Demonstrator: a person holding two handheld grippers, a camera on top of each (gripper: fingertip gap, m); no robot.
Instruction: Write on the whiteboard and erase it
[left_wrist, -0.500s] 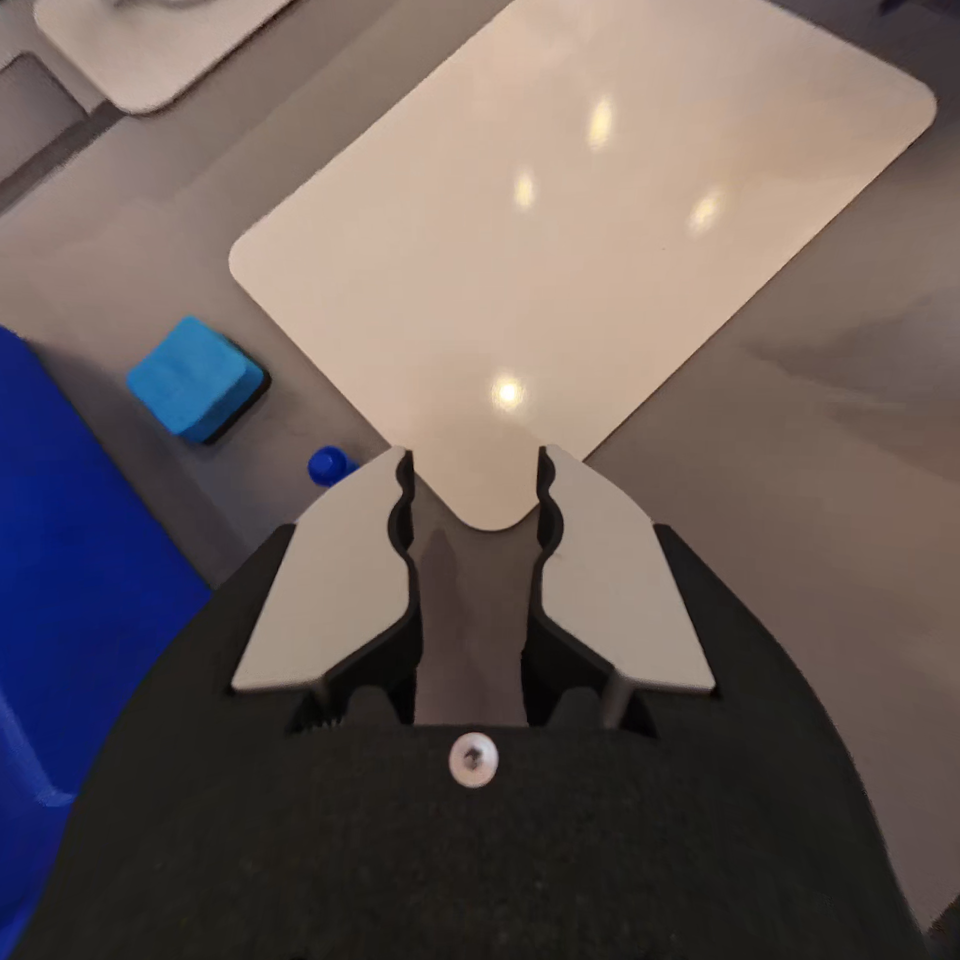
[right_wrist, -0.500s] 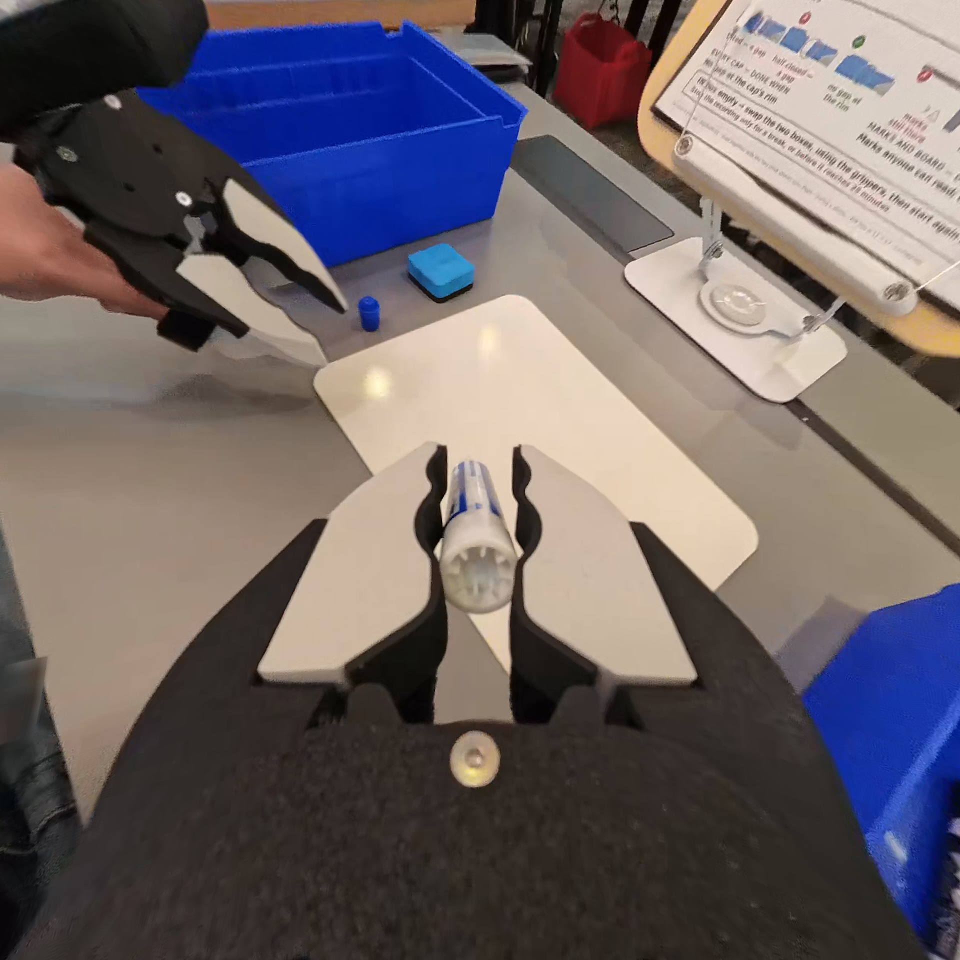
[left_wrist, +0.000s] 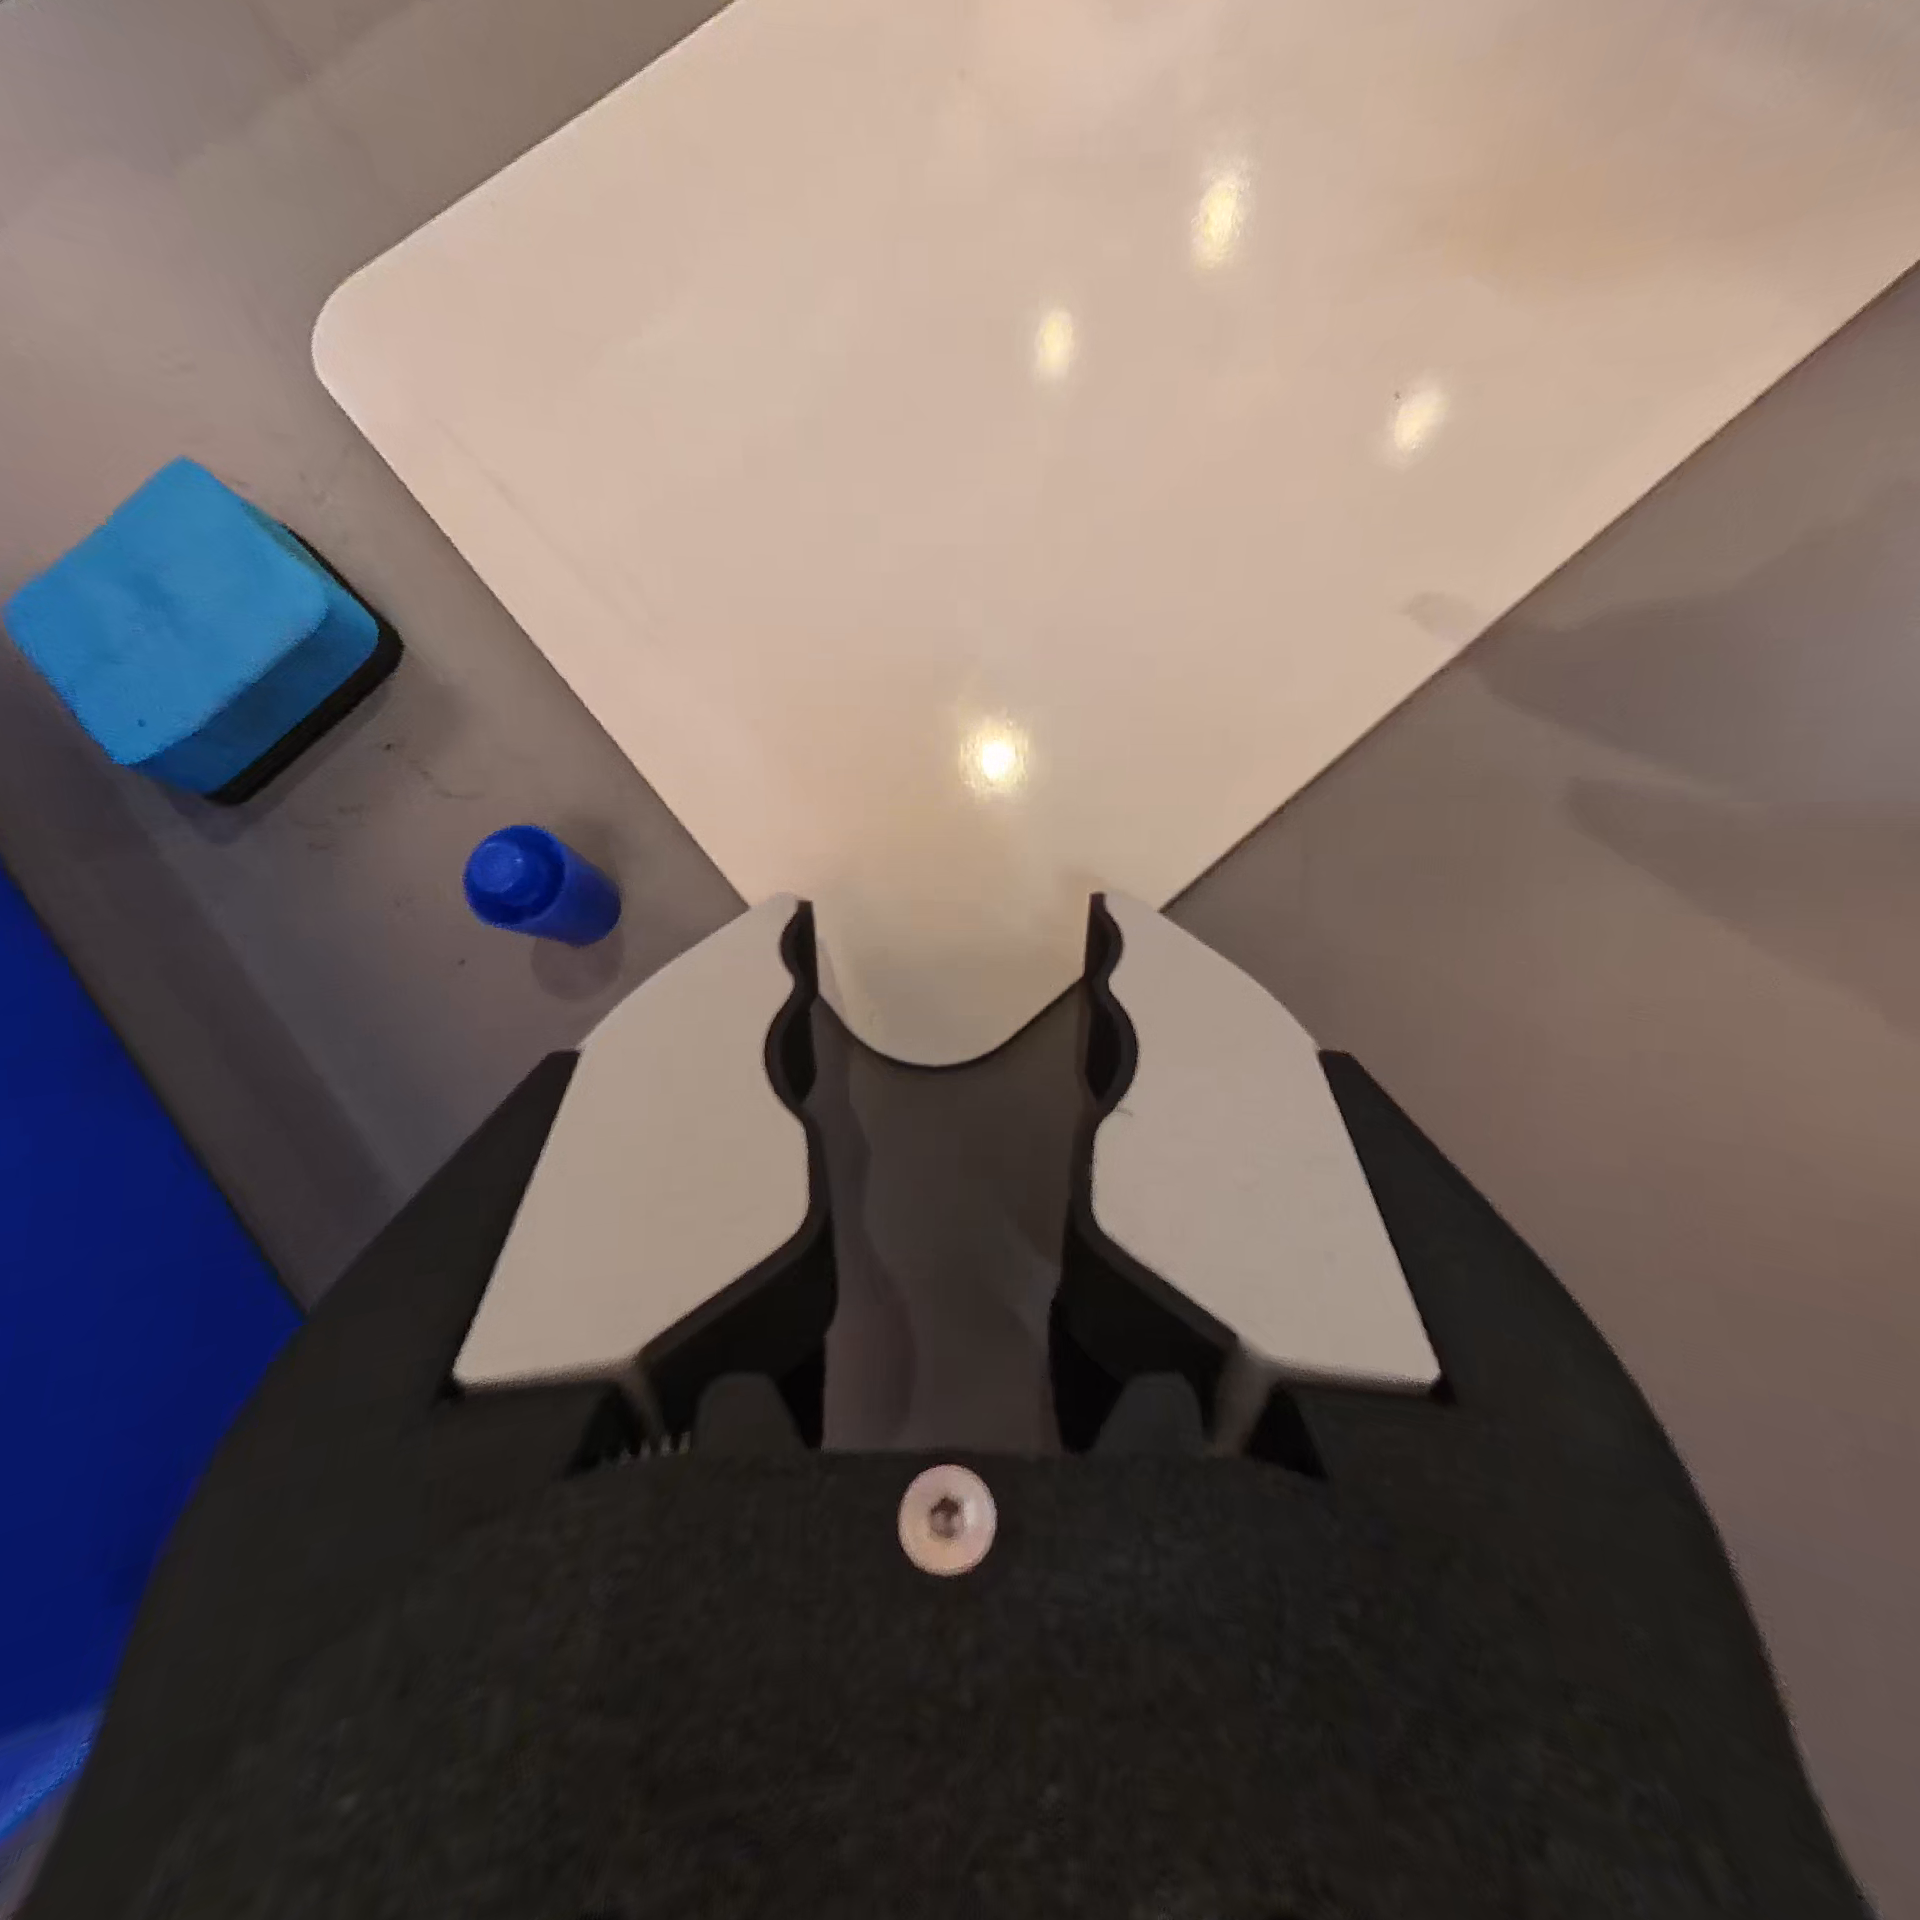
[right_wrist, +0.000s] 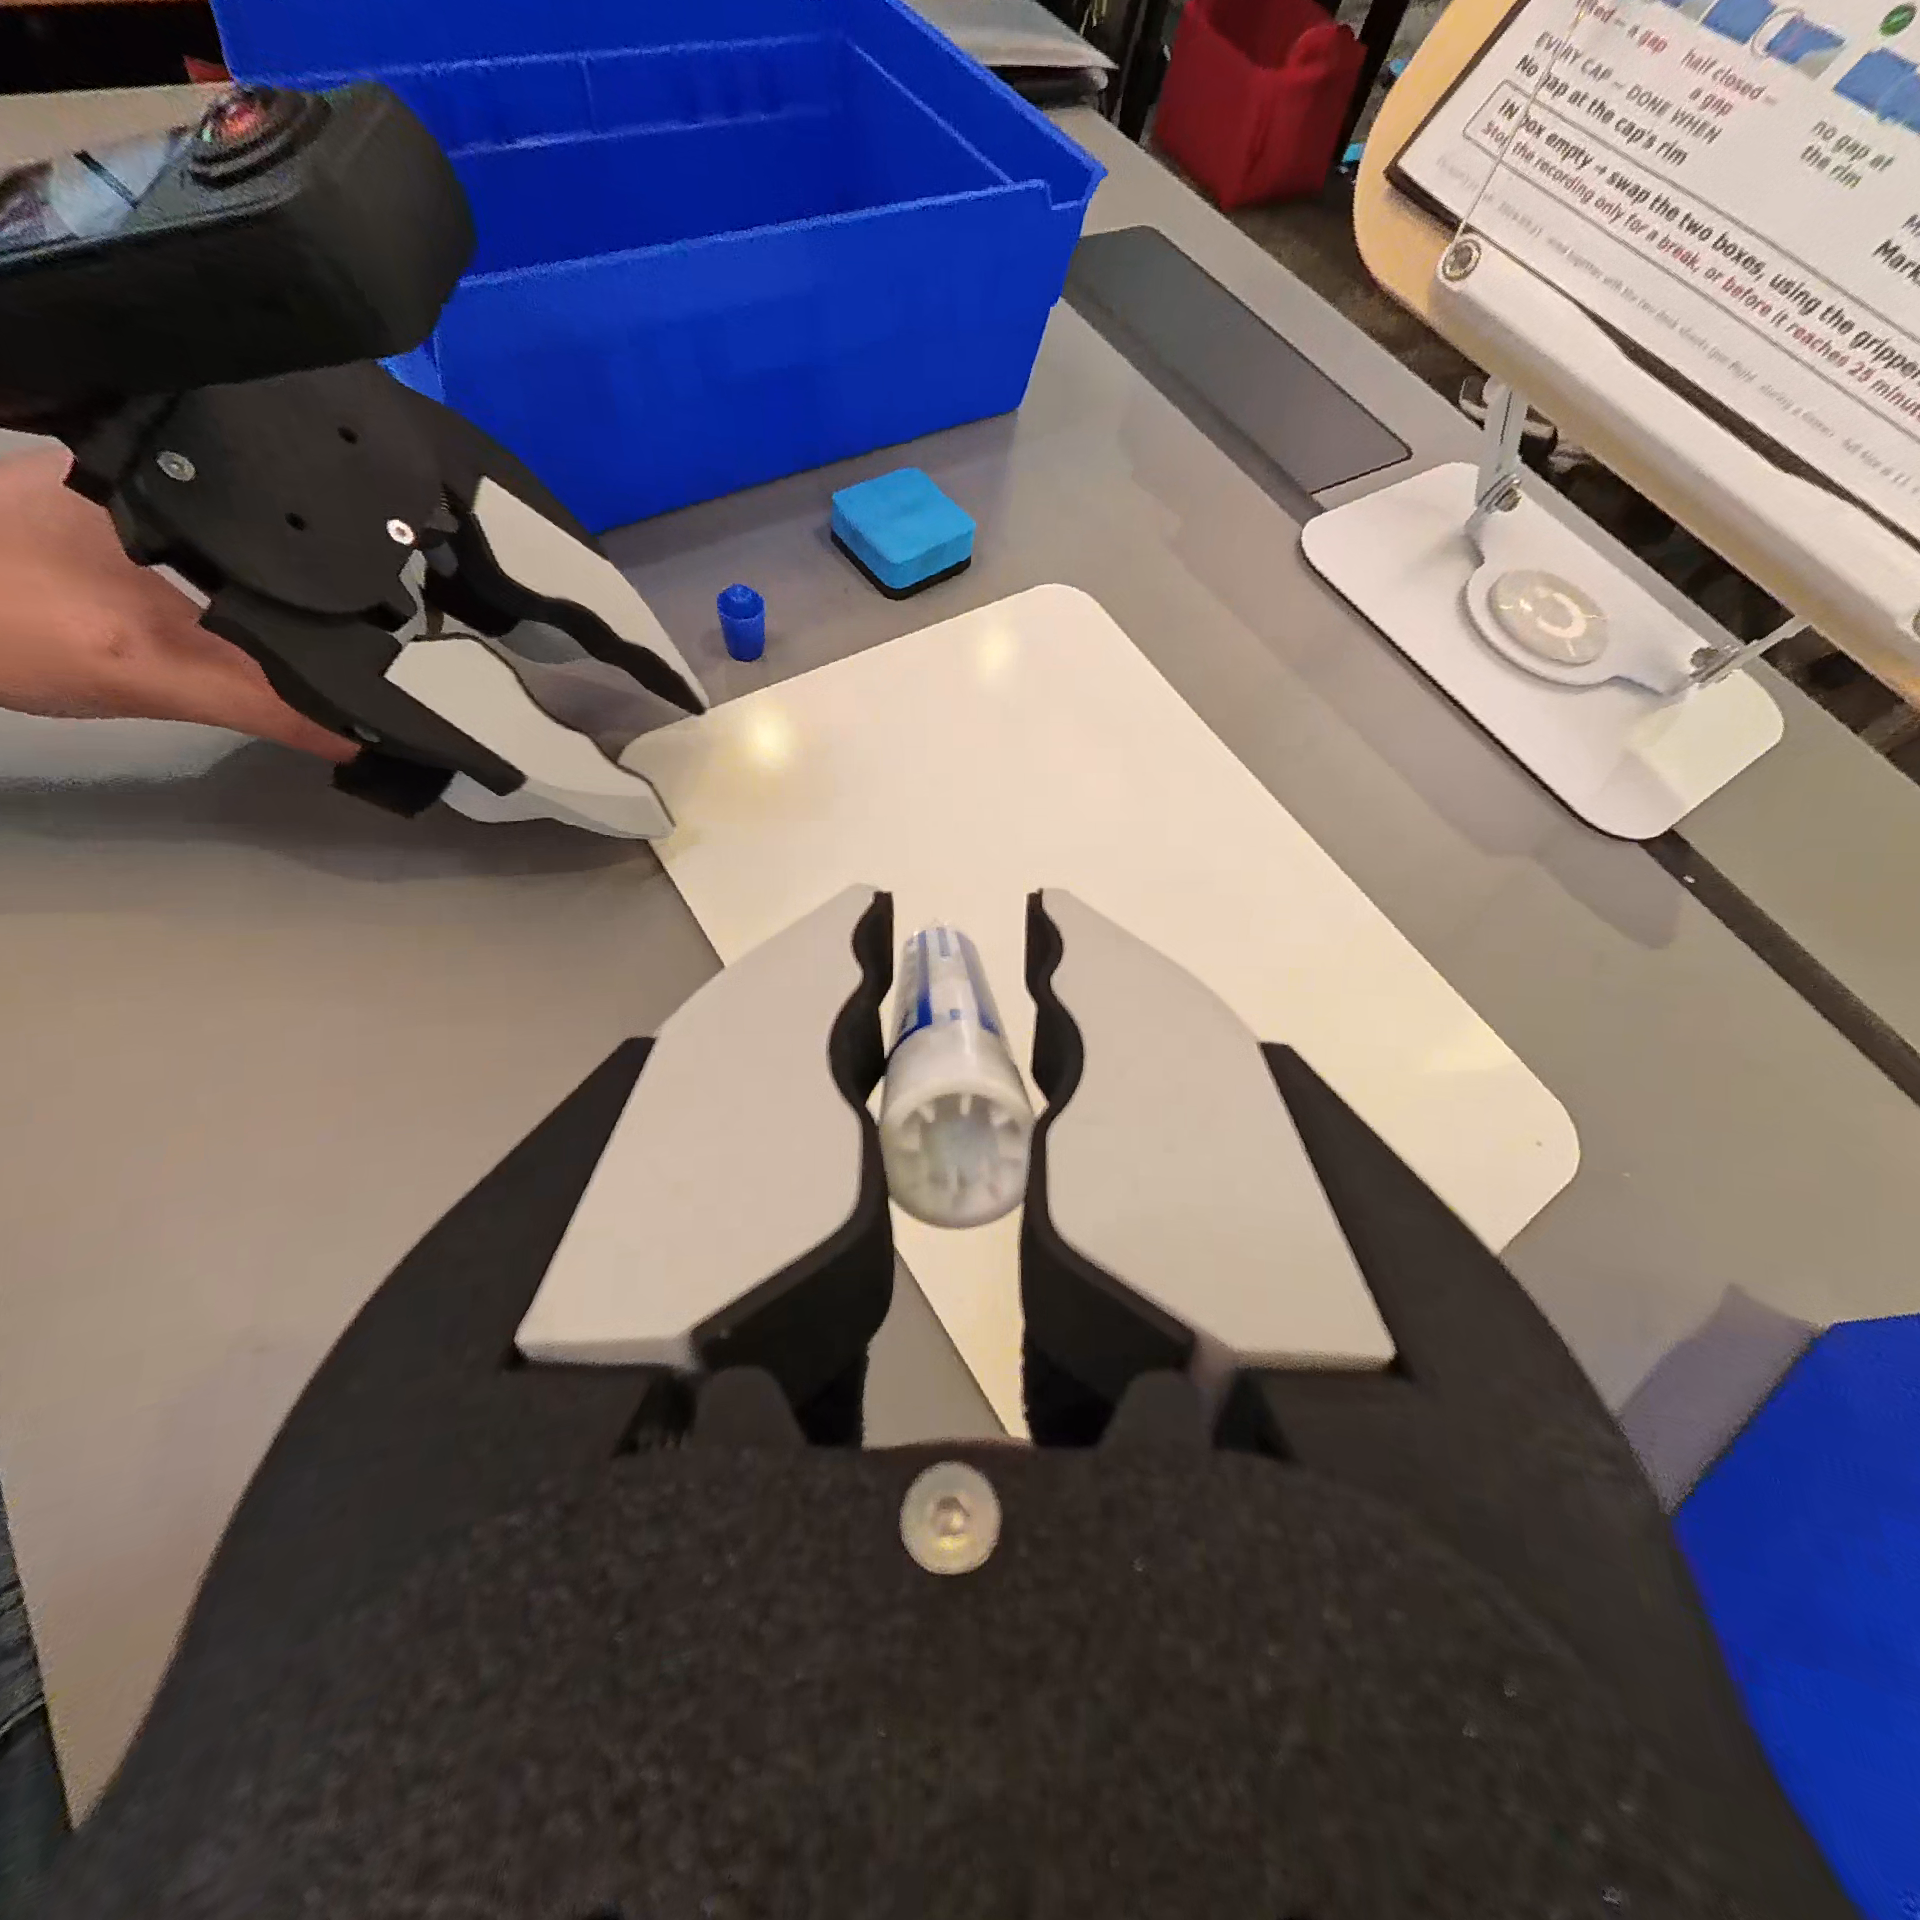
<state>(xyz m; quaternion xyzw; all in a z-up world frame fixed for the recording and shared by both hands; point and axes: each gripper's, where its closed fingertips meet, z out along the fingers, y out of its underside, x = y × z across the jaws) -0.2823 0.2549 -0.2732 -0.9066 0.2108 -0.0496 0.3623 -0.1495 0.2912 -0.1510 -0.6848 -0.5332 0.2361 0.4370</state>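
Observation:
A blank white whiteboard (right_wrist: 1039, 810) lies flat on the grey table; it also shows in the left wrist view (left_wrist: 935, 468). My right gripper (right_wrist: 956, 904) is shut on a white marker with blue print (right_wrist: 951, 1039), pointing down at the board's near part. My left gripper (left_wrist: 948, 909) is open and empty, its fingertips resting at the board's corner; it shows in the right wrist view (right_wrist: 675, 764) too. A blue eraser (left_wrist: 197, 629) (right_wrist: 902, 528) and a blue marker cap (left_wrist: 540, 886) (right_wrist: 741, 620) lie beside the board.
A blue bin (right_wrist: 727, 260) stands behind the eraser. A white stand (right_wrist: 1538, 644) holding an instruction sheet is at the right. Another blue bin (right_wrist: 1829, 1538) is at the near right. A hand (right_wrist: 125, 634) holds the left gripper.
My left gripper has moved down and forward onto the board's corner. My right gripper with the marker has stayed over the board's near part.

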